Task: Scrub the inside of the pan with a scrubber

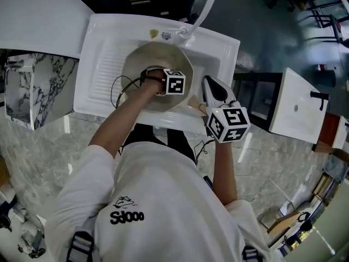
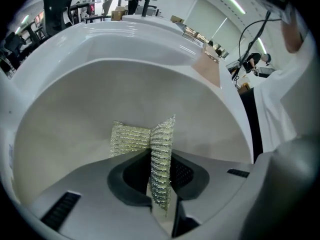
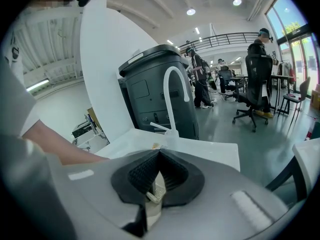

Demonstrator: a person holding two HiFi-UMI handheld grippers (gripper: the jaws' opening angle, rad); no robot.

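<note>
Plainly, the cream matte pan [image 2: 90, 94] is seen at twelve o'clock of the left gripper [image 2: 161, 159], clamped on a glittery scrubber [image 2: 129, 139]; the handle [image 1: 194, 102] is pinched by the right gripper [image 3: 156, 176].

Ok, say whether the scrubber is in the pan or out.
In: the left gripper holds the mesh scrubber between the pan's walls.

Your pan [image 1: 140, 57] fills the sink [image 1: 224, 53]; the tap [image 1: 206, 4] arches over its 1 o'clock rim, the drainboard [image 1: 102, 78] at 9 o'clock lies open
</note>
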